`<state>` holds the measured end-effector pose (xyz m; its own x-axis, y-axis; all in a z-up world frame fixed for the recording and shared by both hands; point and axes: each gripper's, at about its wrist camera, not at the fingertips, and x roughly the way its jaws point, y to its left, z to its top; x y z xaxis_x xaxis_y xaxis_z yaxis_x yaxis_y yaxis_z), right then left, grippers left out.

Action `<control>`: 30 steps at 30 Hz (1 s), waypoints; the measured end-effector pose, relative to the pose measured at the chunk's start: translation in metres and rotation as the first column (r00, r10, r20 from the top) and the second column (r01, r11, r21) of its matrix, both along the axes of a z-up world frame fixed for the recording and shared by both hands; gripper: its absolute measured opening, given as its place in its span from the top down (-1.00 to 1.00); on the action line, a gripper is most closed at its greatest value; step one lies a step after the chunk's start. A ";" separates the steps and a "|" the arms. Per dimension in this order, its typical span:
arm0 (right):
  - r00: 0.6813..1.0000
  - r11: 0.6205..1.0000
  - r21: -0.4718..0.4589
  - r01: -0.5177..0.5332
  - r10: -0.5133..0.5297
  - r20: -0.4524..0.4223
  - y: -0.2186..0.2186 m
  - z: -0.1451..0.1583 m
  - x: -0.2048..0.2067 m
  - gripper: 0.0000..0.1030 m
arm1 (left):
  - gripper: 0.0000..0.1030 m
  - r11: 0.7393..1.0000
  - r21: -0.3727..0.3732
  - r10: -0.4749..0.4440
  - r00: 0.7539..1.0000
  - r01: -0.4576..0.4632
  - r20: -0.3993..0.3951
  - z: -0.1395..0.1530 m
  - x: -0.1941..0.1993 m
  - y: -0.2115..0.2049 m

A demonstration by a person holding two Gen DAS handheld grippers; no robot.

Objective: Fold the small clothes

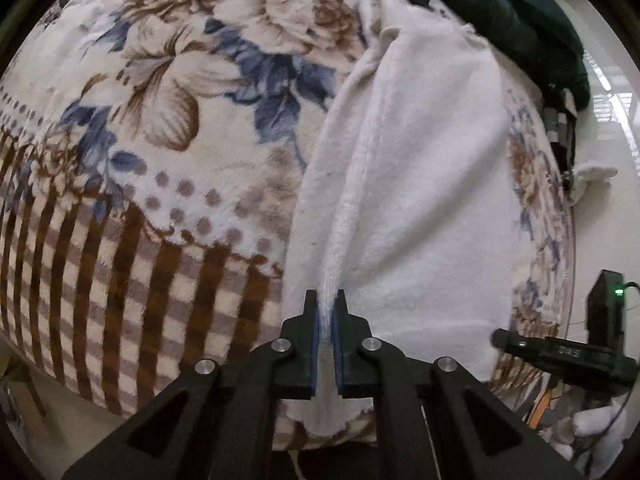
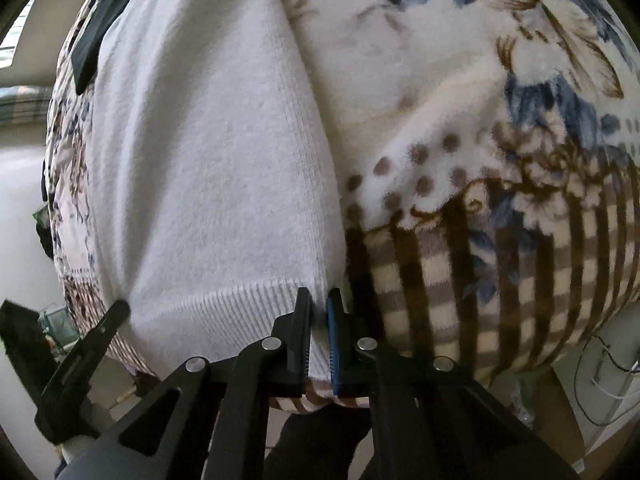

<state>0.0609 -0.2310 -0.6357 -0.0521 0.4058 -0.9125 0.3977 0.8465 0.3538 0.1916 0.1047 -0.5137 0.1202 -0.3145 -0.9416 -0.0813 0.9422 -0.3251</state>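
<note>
**Clerk:** Item one?

**Onlooker:** White knitted garment, small, lying flat on a floral fleece blanket that covers the work surface. It sits toward the near edge of the blanket, its ribbed hem facing the person.

**Clerk:** Handling class?

**Onlooker:** Soft and light, I judge. Fuzzy knit, no stiffness at all; it will sag and drape from whatever point is lifted. Not fragile, not slippery, though the nap of the blanket probably clings and drags at it a little.

**Clerk:** Left gripper?

**Onlooker:** Closed on a raised ridge of the white cloth. In the left wrist view the fabric is pinched up between the blue pads, with a crease running away from them along the garment.

**Clerk:** Right gripper?

**Onlooker:** At the hem's corner, where the side seam meets the ribbing. The jaws stand narrowly apart with knit showing between them. Whether they truly bite the cloth I cannot tell.

**Clerk:** Recommended hold?

**Onlooker:** The ribbed hem and the seam corners. Doubled knit there gives the pads something thick to grip, and two holds spread wide should keep the edge straight when folded over. A single pinch mid-panel only bunches it.

**Clerk:** Other entries?

**Onlooker:** Dark green cloth heaped at the blanket's far side, untouched, well apart from both grippers.
</note>
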 end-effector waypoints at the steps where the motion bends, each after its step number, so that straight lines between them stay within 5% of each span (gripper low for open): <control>1: 1.000 1.000 -0.010 -0.007 0.007 -0.006 0.000 0.000 0.003 0.85 | 0.92 1.000 0.021 -0.003 1.000 0.003 -0.012 -0.010 0.001 0.001; 4: 0.999 0.999 -0.034 -0.016 0.015 -0.031 -0.002 -0.005 0.007 0.85 | 0.92 0.999 0.032 0.003 0.999 -0.001 -0.054 -0.040 0.004 0.003; 7: 0.998 0.999 -0.027 -0.043 0.042 -0.046 0.009 -0.011 0.009 0.84 | 0.90 1.000 0.013 -0.026 0.999 0.027 -0.044 -0.037 0.008 -0.001; 9: 0.998 0.999 -0.006 -0.049 0.048 -0.041 0.011 -0.007 0.012 0.67 | 0.83 0.999 -0.044 -0.008 1.000 0.007 -0.028 -0.025 0.007 0.002; 11: 0.999 0.999 0.043 -0.030 0.032 -0.036 0.008 -0.005 0.013 0.10 | 0.81 0.995 -0.102 0.011 1.000 -0.013 -0.022 -0.017 0.004 0.009; 13: 1.000 0.997 0.082 0.000 0.001 -0.015 0.004 -0.002 0.010 -0.10 | 0.47 0.990 -0.142 0.023 0.999 -0.027 -0.028 -0.018 -0.001 0.015; 19: 0.996 0.990 0.125 0.064 -0.056 -0.064 0.001 -0.030 -0.003 -0.10 | 0.24 0.988 -0.156 -0.016 0.992 -0.003 -0.122 -0.054 -0.012 0.011; 24: 0.997 0.987 0.146 0.063 -0.055 -0.054 0.007 -0.049 -0.005 -0.10 | 0.07 0.987 -0.158 -0.022 0.991 0.001 -0.133 -0.054 -0.014 0.002; 27: 0.998 0.981 0.180 0.068 -0.066 -0.018 0.014 -0.049 -0.008 0.50 | 0.06 0.985 -0.173 -0.041 0.990 0.017 -0.135 -0.057 -0.018 -0.008; 29: 0.997 0.979 0.192 0.074 -0.073 -0.012 0.018 -0.048 -0.010 0.56 | 0.09 0.983 -0.184 -0.051 0.990 0.027 -0.128 -0.056 -0.020 -0.014; 30: 0.997 0.979 0.191 0.076 -0.076 -0.009 0.023 -0.047 -0.012 0.57 | 0.29 0.983 -0.183 -0.049 0.992 0.026 -0.120 -0.055 -0.020 -0.013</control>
<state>0.0486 -0.2075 -0.6827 -0.0157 0.5753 -0.8178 0.4588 0.7309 0.5053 0.1714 0.0914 -0.5690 -0.0089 -0.4832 -0.8755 -0.0973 0.8718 -0.4801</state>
